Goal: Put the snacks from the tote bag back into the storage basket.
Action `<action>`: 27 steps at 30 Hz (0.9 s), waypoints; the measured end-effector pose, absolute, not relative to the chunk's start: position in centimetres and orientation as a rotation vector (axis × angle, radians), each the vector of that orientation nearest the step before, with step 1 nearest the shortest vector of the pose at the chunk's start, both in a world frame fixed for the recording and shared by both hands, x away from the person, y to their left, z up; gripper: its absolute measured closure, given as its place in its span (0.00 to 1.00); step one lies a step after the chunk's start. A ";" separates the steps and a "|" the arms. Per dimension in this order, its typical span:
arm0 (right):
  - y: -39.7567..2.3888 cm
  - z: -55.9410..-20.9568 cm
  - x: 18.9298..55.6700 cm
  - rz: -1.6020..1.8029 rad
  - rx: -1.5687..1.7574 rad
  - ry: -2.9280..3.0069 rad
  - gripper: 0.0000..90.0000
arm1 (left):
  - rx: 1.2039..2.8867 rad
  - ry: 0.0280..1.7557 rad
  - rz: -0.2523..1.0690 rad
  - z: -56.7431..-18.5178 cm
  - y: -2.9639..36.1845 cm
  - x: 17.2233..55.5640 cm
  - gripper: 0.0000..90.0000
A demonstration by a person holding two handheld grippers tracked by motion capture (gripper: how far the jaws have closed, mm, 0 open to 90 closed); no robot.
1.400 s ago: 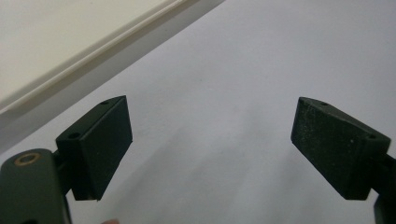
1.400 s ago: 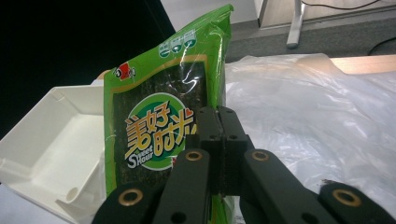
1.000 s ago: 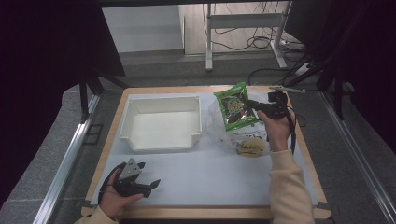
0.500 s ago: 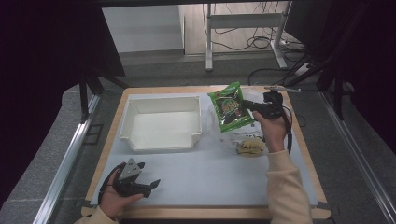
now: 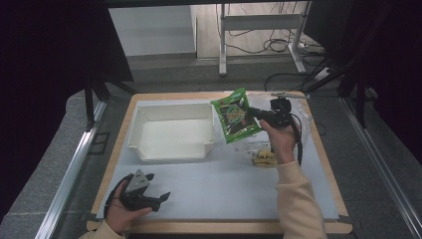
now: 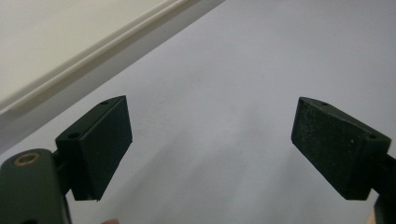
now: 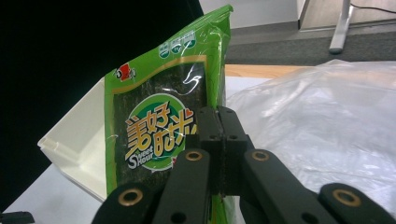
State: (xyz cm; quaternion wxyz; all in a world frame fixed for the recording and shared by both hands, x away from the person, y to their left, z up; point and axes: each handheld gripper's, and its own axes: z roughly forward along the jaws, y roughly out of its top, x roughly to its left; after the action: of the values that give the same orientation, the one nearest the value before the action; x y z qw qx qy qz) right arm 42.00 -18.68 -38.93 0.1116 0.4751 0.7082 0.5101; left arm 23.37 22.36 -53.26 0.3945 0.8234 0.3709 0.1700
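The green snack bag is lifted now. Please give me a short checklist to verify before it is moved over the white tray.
1. Grip on the bag: the right gripper is shut on the edge of the green snack bag. Ok.
2. Bag clear of the table: it hangs in the air beside the white tray. Ok.
3. Space in the tray: its inside looks free. Ok.
4. Left gripper out of the way: it rests open near the front of the table, apart from the tray. Ok.
5. Other things near the path: a small yellow packet and a clear plastic bag lie on the right, not toward the tray. Ok.
6. How firm the grip is: cannot tell.
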 end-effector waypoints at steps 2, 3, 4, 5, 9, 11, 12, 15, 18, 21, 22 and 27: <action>-18.3 -39.1 42.0 1.498 1.390 2.085 1.00 | 2.088 0.939 0.430 -53.2 22.4 23.4 0.14; -18.1 -39.1 42.1 1.496 1.387 2.090 1.00 | 2.088 0.938 0.430 -53.2 22.3 23.3 0.14; -17.9 -39.2 42.1 1.493 1.386 2.093 1.00 | 2.088 0.938 0.430 -53.2 22.3 23.3 0.14; -17.8 -39.3 42.1 1.492 1.387 2.093 1.00 | 2.088 0.937 0.429 -53.2 22.3 23.3 0.14; -17.5 -39.4 42.2 1.505 1.388 2.091 1.00 | 2.087 0.944 0.422 -53.3 22.3 23.4 0.14; -17.3 -39.4 42.2 1.515 1.387 2.091 1.00 | 2.090 0.944 0.421 -53.3 22.2 23.4 0.14; -17.1 -39.4 42.2 1.516 1.383 2.092 1.00 | 2.091 0.943 0.421 -53.3 22.2 23.4 0.14; -16.7 -39.4 42.2 1.522 1.380 2.098 1.00 | 2.087 0.946 0.421 -53.3 22.2 23.3 0.14; -16.4 -39.6 42.3 1.526 1.381 2.113 1.00 | 2.080 0.947 0.421 -53.2 22.3 23.3 0.14; -16.0 -39.8 42.4 1.520 1.379 2.122 1.00 | 2.077 0.949 0.420 -53.2 22.3 23.3 0.14; -15.9 -39.8 42.4 1.526 1.381 2.124 1.00 | 2.079 0.949 0.419 -53.2 22.3 23.4 0.14; -15.2 -39.8 42.6 1.540 1.376 2.131 1.00 | 2.079 0.948 0.418 -53.3 22.3 23.3 0.14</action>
State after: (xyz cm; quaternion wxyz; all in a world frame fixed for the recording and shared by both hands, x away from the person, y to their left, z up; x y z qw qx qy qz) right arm 42.55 -15.20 -39.77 0.0869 0.4621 0.7153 0.5170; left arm 23.34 22.32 -53.26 0.3979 0.8212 0.3744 0.1650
